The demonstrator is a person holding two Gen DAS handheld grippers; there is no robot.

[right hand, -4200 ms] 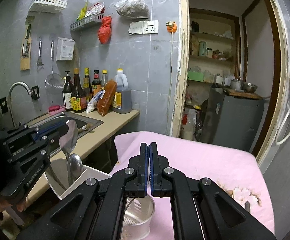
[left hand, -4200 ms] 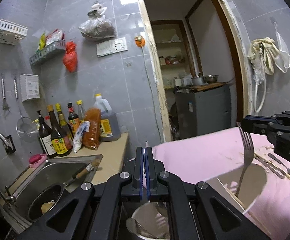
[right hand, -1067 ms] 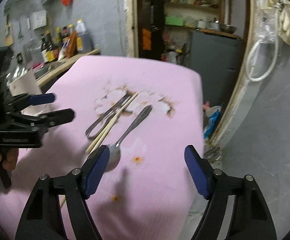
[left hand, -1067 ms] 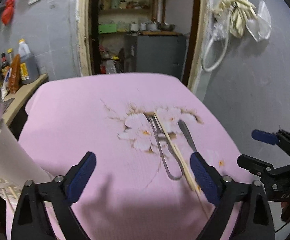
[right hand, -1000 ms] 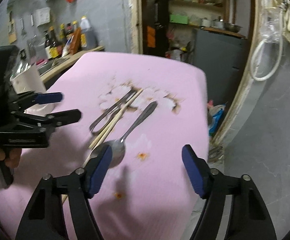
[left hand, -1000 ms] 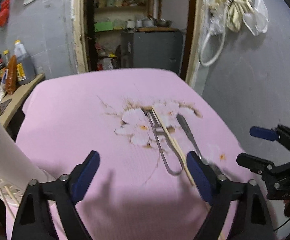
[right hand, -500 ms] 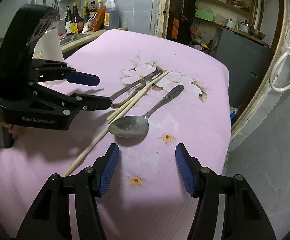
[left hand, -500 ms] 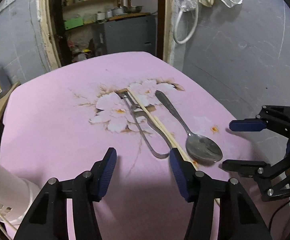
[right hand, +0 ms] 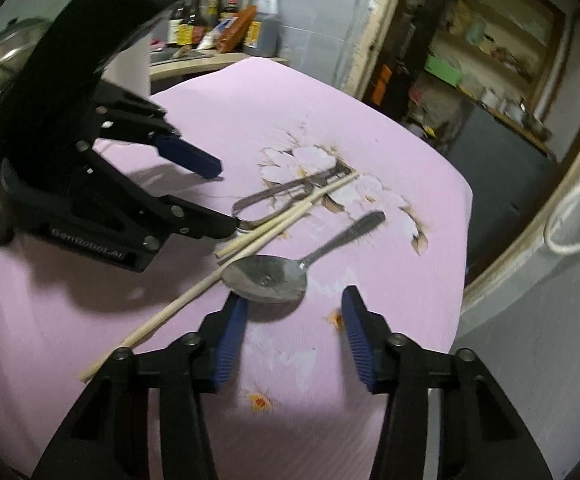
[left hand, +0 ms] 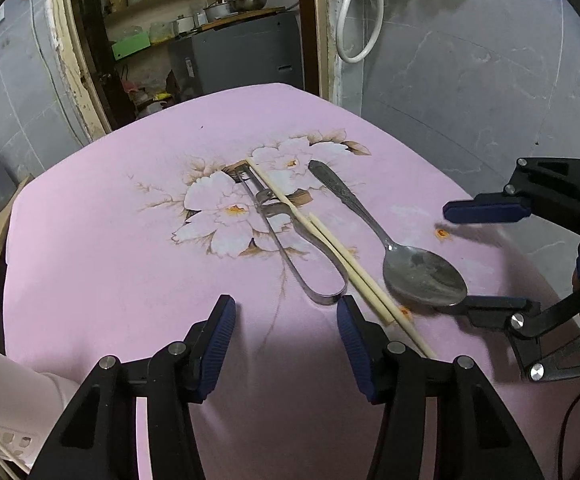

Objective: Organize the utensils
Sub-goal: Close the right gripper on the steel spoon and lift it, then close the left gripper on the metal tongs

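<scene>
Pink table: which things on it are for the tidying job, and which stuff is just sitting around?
For the job:
spoon
chopsticks
metal tongs
white holder

Just lying about:
sauce bottles
grey cabinet
white hose

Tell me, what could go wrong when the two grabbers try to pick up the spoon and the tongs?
The chopsticks lie tight between the tongs and the spoon, so the left gripper might nudge or catch a stick. Both open grippers sit close together; the right gripper could bump the left. The spoon lies flat on soft cloth, so it may slip out.
</scene>
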